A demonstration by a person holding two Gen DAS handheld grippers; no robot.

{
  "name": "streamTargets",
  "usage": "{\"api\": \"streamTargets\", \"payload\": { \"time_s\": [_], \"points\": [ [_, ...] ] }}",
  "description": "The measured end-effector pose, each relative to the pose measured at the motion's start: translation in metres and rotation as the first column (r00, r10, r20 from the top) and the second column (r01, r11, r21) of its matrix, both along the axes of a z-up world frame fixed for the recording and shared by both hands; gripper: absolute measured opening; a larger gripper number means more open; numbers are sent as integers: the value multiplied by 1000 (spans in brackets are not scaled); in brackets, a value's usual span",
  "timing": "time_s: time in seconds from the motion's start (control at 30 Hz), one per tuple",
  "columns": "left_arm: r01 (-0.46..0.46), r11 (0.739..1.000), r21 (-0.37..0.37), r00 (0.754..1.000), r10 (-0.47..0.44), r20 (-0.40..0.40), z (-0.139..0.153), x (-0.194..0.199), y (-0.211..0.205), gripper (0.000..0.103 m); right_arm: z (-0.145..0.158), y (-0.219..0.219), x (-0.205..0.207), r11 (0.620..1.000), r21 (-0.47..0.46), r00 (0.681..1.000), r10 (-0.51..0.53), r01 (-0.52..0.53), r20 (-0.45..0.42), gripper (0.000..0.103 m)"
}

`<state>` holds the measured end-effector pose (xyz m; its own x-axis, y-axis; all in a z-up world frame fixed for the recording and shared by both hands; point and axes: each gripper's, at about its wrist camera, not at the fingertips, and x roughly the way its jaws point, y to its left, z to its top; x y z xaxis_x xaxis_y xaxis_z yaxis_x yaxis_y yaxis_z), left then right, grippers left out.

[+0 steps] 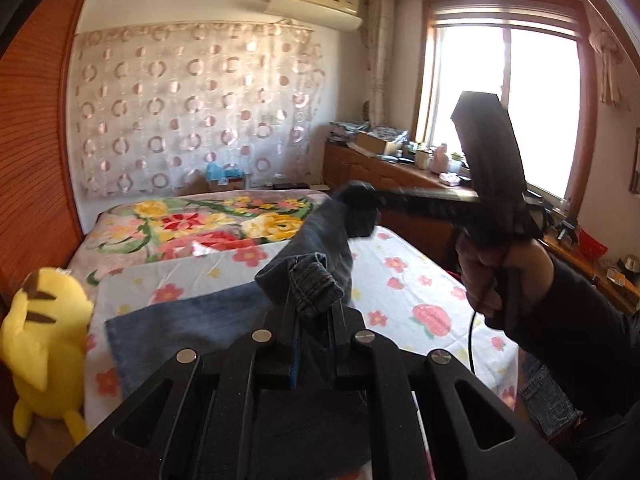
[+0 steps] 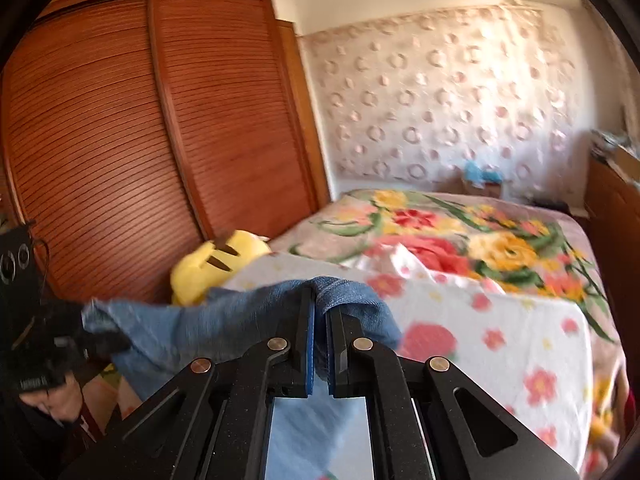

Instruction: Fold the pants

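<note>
Both tools pinch the blue jeans [image 1: 224,316] above the flowery bed [image 1: 404,280] — the left tool [image 1: 314,308] is clamped on a hem, the right tool [image 2: 320,312] on a fold — but blur hides the cloth's edges.

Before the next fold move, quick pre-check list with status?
1. Left gripper shut on jeans hem: ok, denim pinched between its fingers.
2. Right gripper shut on jeans: ok, fabric bunched between the blue pads.
3. Fabric taut between the two grips: cannot tell, it sags and is motion-blurred.
4. Rest of the jeans lying flat on the bed: ok for the part visible at lower left; the rest is hidden.
5. Plush toy apart from the jeans: cannot tell, it sits right beside the denim edge.
6. Landing area on the bed: ok, nothing on it.
</note>
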<state>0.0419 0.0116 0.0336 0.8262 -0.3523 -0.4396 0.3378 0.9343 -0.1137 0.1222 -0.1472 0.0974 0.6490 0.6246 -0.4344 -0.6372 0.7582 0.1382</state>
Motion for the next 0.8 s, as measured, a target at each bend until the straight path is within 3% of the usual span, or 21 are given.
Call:
{"api": "streamTargets", "payload": {
  "time_s": [0.4,0.7,0.73,0.8],
  "points": [
    [-116,992,-47,984,109,-140,-63,-13,58,11,-37,120,51,977,-109,982,178,-185,-64,4],
    [-148,985,-94,959,119,-258,-103,-13,80,11,-60,169,88,956,-204,972,183,-211,-150,4],
    [-151,984,-92,957,122,-265,-105,-12,81,12,-57,175,85,955,-207,971,184,-214,-155,7],
    [-157,984,-83,953,129,-273,-107,-13,81,14,-52,175,83,954,-215,972,176,-208,-157,22]
  ]
}}
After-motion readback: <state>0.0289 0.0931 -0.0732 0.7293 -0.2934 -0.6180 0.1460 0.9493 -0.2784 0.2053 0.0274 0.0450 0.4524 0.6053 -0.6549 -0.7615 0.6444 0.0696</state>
